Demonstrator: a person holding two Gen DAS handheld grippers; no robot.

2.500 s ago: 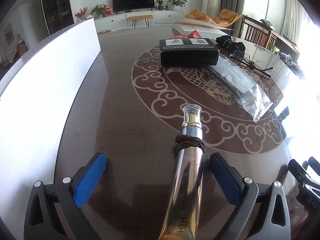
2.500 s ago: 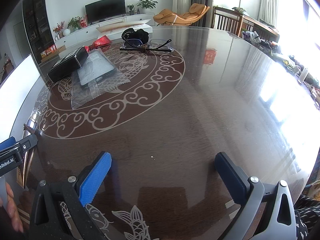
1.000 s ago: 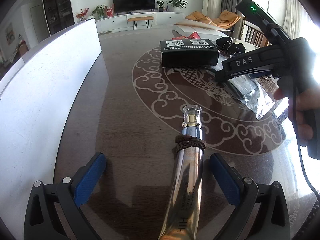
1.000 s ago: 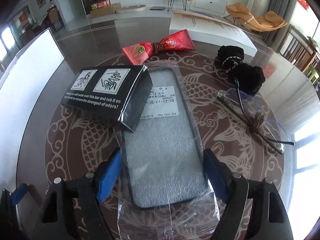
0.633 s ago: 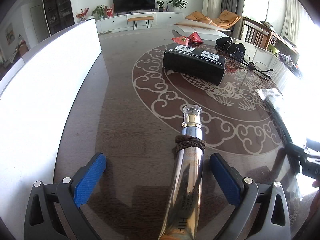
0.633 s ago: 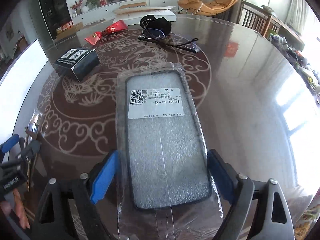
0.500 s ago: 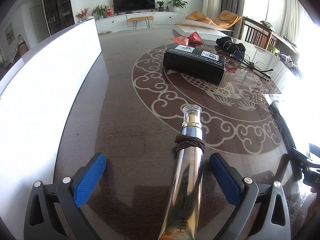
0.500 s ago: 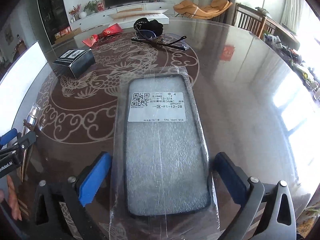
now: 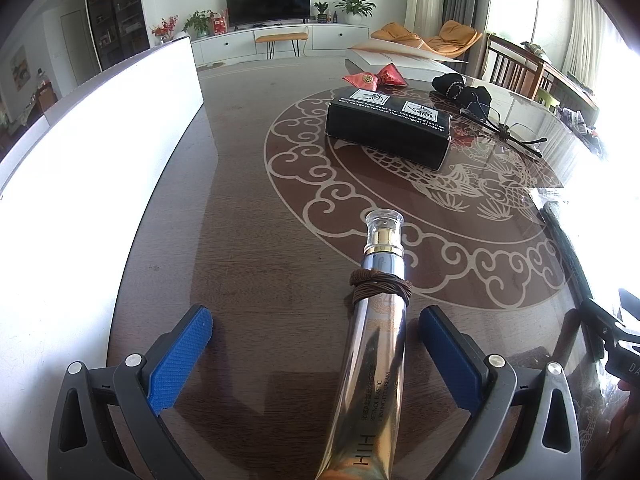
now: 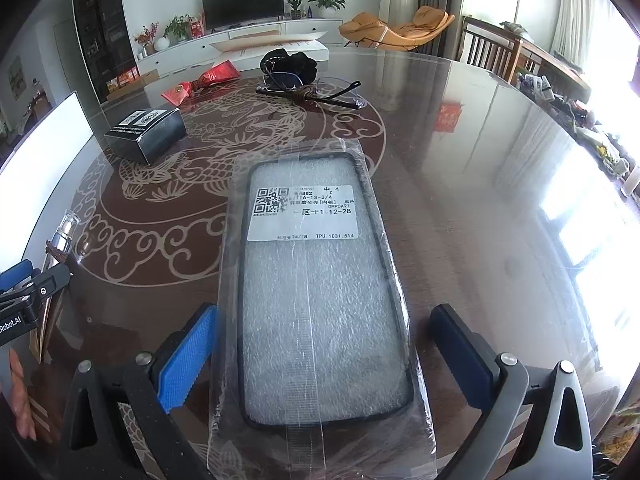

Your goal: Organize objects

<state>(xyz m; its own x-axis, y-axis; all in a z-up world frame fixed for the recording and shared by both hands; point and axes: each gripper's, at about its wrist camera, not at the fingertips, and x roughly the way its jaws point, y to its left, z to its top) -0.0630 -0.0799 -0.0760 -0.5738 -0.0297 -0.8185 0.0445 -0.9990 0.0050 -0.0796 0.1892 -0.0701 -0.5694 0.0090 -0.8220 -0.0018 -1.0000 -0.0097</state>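
A bagged phone case (image 10: 316, 292) with a white label lies flat on the glass table between the spread fingers of my right gripper (image 10: 324, 340), which is open and not clamping it. A silver cream tube (image 9: 376, 328) with a brown cord around its neck lies between the wide-open fingers of my left gripper (image 9: 316, 340), nearer the right finger. The tube also shows at the left edge of the right wrist view (image 10: 60, 240). The case's edge (image 9: 564, 240) shows at the right of the left wrist view.
A black box (image 9: 388, 126) stands mid-table, also in the right wrist view (image 10: 146, 134). Behind it lie a red pouch (image 9: 374, 76), a black cloth (image 9: 460, 88) and glasses (image 10: 316, 90). A white board (image 9: 80, 140) runs along the left.
My right gripper pulled the bagged phone case out from beside the black box toward the near table edge, set it down and opened. The left gripper and tube have not moved.
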